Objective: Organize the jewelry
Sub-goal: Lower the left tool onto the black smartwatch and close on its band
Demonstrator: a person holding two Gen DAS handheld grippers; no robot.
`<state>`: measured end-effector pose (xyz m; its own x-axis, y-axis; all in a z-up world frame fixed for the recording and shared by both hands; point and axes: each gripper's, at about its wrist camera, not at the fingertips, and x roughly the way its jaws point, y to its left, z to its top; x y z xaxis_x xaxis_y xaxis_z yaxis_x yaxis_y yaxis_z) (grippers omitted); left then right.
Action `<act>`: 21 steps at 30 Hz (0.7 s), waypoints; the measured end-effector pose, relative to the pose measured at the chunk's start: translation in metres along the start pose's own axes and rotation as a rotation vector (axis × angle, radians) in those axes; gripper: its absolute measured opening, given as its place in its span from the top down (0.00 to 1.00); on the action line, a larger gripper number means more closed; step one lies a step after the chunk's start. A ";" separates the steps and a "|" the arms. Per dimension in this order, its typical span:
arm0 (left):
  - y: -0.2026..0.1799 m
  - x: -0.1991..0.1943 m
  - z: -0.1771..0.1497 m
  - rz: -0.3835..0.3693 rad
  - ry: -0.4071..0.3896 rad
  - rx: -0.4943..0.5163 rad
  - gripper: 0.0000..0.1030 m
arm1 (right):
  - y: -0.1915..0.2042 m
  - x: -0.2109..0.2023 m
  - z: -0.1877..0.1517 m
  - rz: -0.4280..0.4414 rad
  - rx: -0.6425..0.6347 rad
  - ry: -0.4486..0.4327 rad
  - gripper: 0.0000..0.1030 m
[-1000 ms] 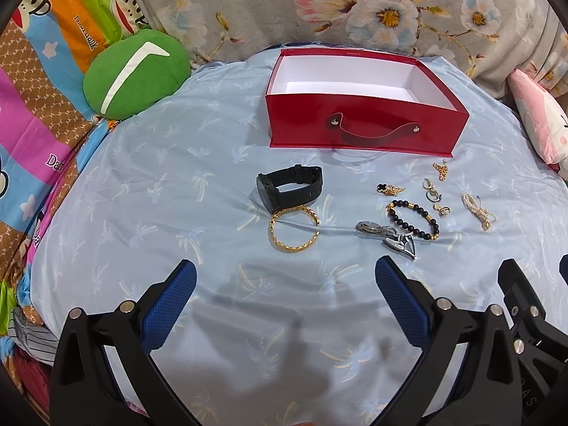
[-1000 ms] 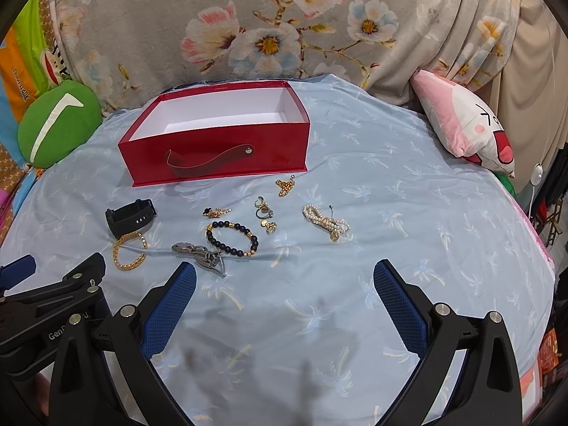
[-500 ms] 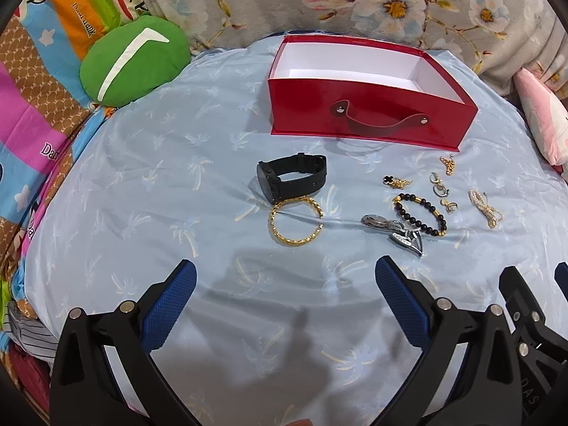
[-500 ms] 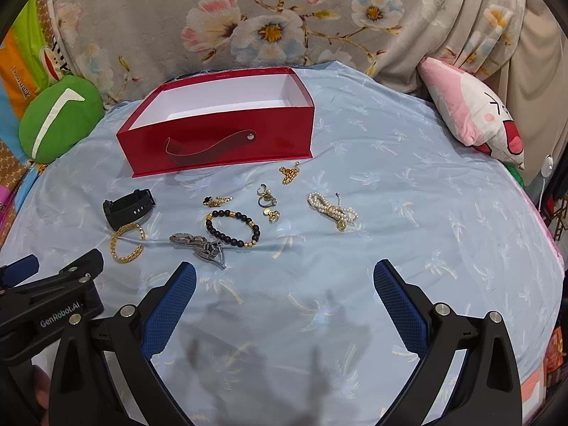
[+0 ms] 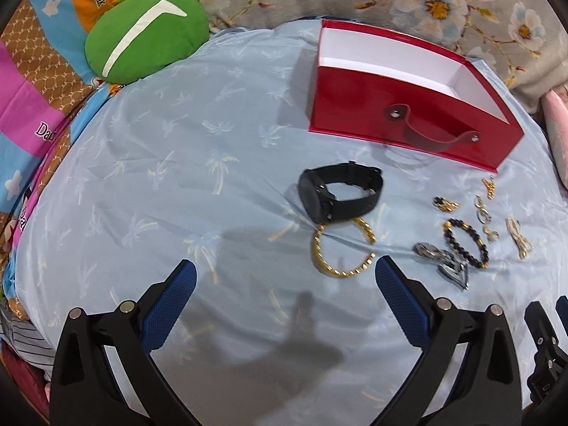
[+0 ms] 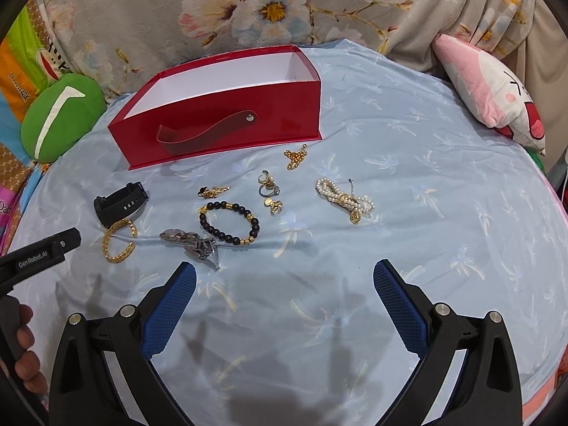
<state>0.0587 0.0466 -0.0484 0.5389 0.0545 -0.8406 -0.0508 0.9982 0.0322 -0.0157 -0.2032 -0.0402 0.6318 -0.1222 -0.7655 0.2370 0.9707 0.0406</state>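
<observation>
Nearest to each camera, both pairs of tongs hover spread wide above the pale blue sheet [image 6: 426,163], holding nothing: the left tongs [image 5: 284,277] hang with their blue pads just short of the gold chain bracelet [image 5: 342,248], and the right tongs [image 6: 284,277] hang a little short of the jewelry scattered on the sheet. In the right wrist view the left tool's black arm reaches in from the left edge, with the person's fingers [image 6: 23,351] wrapped around its handle.

Just beyond the right tongs lies a silver metal watch [image 6: 191,243], touching the black bead bracelet [image 6: 229,222] behind it. Left of these, the gold chain bracelet sits against the black watch [image 5: 340,191], which stands on its side with the strap looped. Farther out lie a small black-and-gold piece [image 6: 213,190], a cluster of rings and earrings [image 6: 269,191], a pearl strand [image 6: 342,198] to the right, and a gold chain charm [image 6: 296,154] close to the box.

Behind all of it stands the red box [image 6: 220,131], open-topped, white inside, with a strap handle on its front; nothing shows inside it. A green cushion [image 5: 145,33] rests at far left, a pink plush pillow [image 6: 490,92] at far right.
</observation>
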 end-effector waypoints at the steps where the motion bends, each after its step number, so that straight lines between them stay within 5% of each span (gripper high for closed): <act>1: 0.002 0.004 0.003 0.005 0.004 -0.007 0.04 | -0.001 0.004 0.002 -0.002 0.000 0.004 0.05; 21: -0.048 0.040 0.040 -0.041 0.031 0.090 0.04 | -0.014 0.039 0.028 -0.050 0.027 0.026 0.05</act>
<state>0.1162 0.0015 -0.0615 0.5125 0.0137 -0.8586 0.0475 0.9979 0.0443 0.0259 -0.2277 -0.0528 0.5994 -0.1648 -0.7833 0.2882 0.9574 0.0191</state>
